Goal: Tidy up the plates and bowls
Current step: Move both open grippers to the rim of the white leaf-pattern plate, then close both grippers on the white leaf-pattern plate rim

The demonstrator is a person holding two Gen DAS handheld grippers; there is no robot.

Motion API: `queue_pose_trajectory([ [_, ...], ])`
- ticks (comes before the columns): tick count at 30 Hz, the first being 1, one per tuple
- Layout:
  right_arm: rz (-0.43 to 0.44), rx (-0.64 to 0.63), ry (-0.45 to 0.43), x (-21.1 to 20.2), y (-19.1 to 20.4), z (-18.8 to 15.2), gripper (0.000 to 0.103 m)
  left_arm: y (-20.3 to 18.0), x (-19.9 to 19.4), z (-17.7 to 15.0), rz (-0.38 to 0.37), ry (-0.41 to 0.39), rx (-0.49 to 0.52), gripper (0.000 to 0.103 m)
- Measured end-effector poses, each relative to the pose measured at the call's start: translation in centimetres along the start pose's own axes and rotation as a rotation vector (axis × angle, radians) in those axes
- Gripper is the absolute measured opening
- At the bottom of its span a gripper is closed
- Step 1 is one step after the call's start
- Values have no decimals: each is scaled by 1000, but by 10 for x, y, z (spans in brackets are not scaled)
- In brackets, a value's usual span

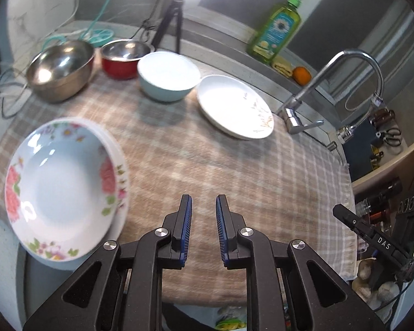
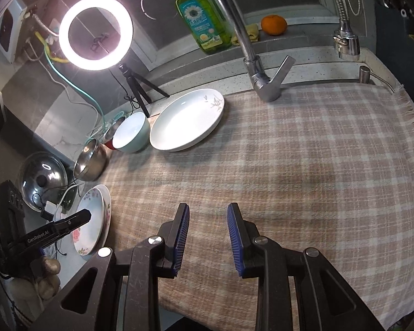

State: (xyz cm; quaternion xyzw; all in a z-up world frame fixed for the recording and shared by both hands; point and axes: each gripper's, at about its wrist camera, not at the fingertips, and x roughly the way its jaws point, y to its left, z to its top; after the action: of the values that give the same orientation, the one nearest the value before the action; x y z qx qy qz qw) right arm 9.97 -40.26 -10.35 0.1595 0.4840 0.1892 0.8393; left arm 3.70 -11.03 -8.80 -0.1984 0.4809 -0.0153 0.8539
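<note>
My left tongs [image 1: 202, 207] and right tongs [image 2: 208, 215] both hang released, nothing between the pads, over the checked cloth [image 1: 207, 165] on the worktop. The floral plates [image 1: 63, 190] sit at nine o'clock. The white plate [image 1: 234, 110], blue bowl [image 1: 165, 80], red bowl [image 1: 121, 60] and steel bowl [image 1: 60, 69] line up from one to eleven o'clock.

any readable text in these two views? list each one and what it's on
"DAS": on the right gripper, seen from the left wrist view.
"GenRobot.AI": on the left gripper, seen from the right wrist view.
Dish soap bottle label: print there, too small and blurred to read.
</note>
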Motion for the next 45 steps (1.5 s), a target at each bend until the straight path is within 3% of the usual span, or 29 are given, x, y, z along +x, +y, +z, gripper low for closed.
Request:
queue_pose_trajectory([
  [6, 24, 53, -25, -2, -15, 14, 26, -25, 16, 34, 14, 47, 80, 16],
  [12, 18, 96, -29, 11, -17, 35, 26, -41, 45, 86, -36, 94, 158, 16],
  [15, -1, 108, -44, 20, -15, 48, 26, -51, 61, 114, -32, 87, 247, 16],
  [19, 9, 184, -28, 47, -13, 64, 26, -54, 94, 159, -49, 143, 308, 16],
  [24, 26, 286, 8, 92, -10, 77, 26, -53, 133, 204, -18, 192, 395, 16],
  [26, 29, 327, 29, 110, -10, 79, 26, -49, 154, 218, -30, 247, 403, 16],
  [36, 24, 421, 76, 160, -10, 91, 25, -40, 218, 237, -13, 397, 427, 16],
  [45, 33, 473, 103, 179, -16, 94, 23, -45, 225, 245, -10, 391, 469, 16],
])
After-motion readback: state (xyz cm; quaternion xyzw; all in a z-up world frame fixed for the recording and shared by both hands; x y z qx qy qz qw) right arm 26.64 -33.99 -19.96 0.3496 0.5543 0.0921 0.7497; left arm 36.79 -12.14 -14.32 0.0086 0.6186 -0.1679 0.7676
